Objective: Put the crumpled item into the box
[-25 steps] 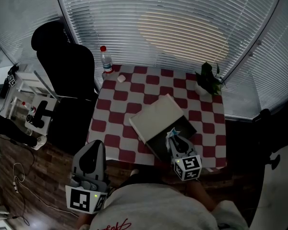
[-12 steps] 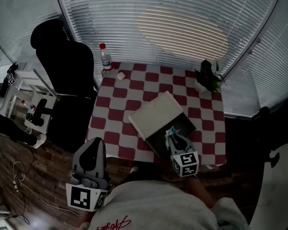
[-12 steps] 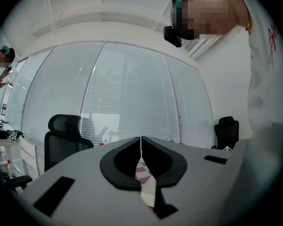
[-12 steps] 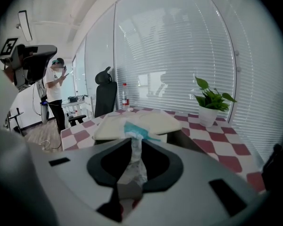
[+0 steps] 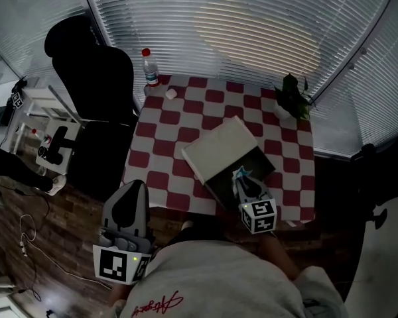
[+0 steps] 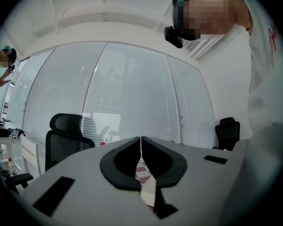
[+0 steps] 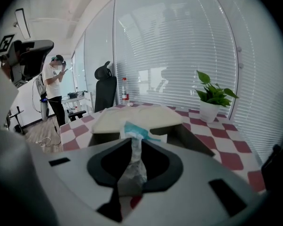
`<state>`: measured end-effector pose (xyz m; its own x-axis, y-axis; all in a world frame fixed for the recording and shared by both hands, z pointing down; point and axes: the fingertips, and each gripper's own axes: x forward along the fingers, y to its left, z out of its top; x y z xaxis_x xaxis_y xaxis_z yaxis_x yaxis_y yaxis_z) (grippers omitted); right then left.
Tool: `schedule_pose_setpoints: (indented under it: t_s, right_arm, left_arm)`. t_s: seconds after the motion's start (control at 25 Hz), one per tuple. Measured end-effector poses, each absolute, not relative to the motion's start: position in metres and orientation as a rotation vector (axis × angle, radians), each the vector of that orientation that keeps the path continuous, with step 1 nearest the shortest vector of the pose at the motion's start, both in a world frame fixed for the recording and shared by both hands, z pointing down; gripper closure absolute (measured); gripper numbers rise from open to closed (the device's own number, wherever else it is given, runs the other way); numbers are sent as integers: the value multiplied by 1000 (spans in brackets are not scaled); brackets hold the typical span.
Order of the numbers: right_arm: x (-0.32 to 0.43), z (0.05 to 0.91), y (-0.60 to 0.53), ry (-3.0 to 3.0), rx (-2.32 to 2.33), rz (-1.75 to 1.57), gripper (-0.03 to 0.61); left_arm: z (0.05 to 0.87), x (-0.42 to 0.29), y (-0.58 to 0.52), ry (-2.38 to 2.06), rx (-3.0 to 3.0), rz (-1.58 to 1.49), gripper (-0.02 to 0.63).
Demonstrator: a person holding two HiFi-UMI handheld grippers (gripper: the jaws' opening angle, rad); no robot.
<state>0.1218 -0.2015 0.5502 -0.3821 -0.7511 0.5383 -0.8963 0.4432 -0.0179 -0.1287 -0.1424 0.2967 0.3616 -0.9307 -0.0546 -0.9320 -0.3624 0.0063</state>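
**Item (image 7: 137,131) pinched in R gripper, over the box**

My R gripper (image 7: 135,142) is clamped on the item. The jaws just squeezed in a bit more, w/ it between them. It looks like a scrunched wrapper: thin, partly see-through, w/ a blue-green bit poking out past my tips.

In the head view I hang over the near part of the box (image 5: 268,172), which is open & dark inside. Its pale lid (image 5: 219,150) covers the far part, so only the near part is free. The box sits on the checked table (image 5: 159,131).

My L gripper (image 6: 141,144) has its jaws shut together w/ nothing in them. It waits off the table's near-left corner.

How I think the item will handle: v. light, soft & floppy, prob. a bit slippery. It won't break. It may stick to a pad or puff back open when let go. Best hold is round the bunched middle, as now, not the loose tip, b/c that could slide out.
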Motion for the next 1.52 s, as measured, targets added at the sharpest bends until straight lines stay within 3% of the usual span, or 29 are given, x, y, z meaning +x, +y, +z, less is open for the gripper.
schedule_pose_setpoints:
  t_s: [1.52]
  right_arm:
    - [112, 578, -208, -2099, 1190, 434, 505]
  left_arm:
    - [299, -141, -141, 1819, -2542, 82, 594]
